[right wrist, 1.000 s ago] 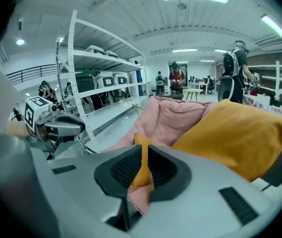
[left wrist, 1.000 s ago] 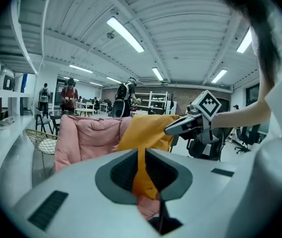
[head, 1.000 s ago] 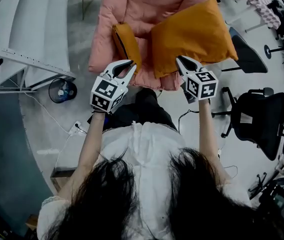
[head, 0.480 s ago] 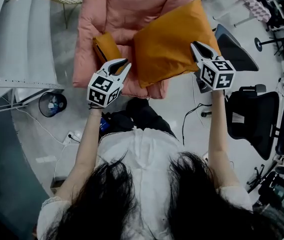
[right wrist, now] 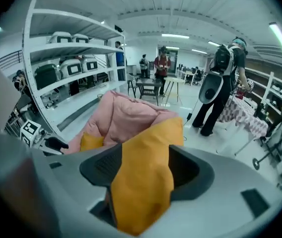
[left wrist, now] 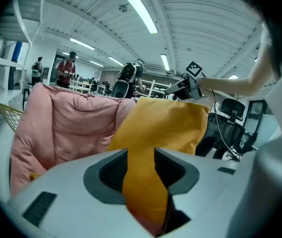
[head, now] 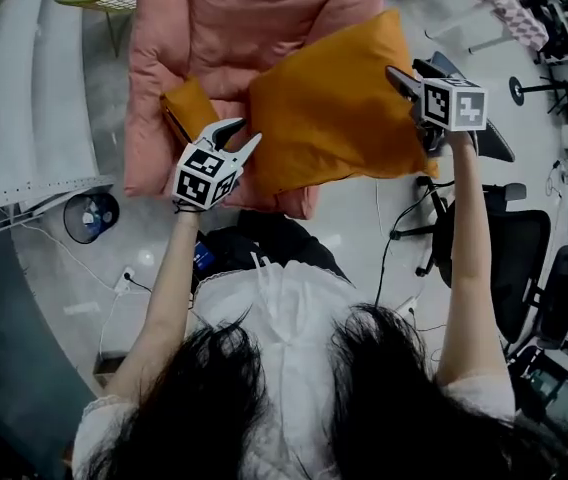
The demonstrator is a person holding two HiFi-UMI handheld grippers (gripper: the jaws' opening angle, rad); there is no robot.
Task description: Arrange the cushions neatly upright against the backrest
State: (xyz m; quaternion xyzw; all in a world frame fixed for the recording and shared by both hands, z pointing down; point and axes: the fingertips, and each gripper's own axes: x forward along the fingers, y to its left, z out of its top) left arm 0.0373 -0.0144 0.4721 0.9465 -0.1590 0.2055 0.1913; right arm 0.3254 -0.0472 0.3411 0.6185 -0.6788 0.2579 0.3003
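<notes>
Two orange cushions, one pink padded chair.

Item 1, large cushion [head: 334, 118]: lies slanted across the front of the chair [head: 224, 18], its right corner overhanging the chair's side. It is not upright and not against the backrest. Over the last second it has been drawn out wider across the seat as the two hands moved apart.

Item 2, small cushion [head: 186, 103]: on edge at the seat's left side, beside the arm padding and partly behind the left tool. Untouched.

Item 3, left gripper [head: 239, 133]: at the large cushion's near left corner. Its jaws have just been opening and stand partly apart. A narrowed band of orange fabric fills the gap and touches both sides, so it reads as pinched.

Item 4, right gripper [head: 402, 83]: at the far right corner. Its jaws have just been opening and stand wide. The cushion's edge sits loosely between them, so this reads as a release.

Assessment: the hold is being let go with the cushion flat-slanted. A fresh grip is probably needed before it can be stood up, so both cushions remain to be placed.

Surroundings: black office chair [head: 509, 268] to the right, floor fan [head: 89, 216] to the left, shelving [right wrist: 71, 48] and people standing beyond.
</notes>
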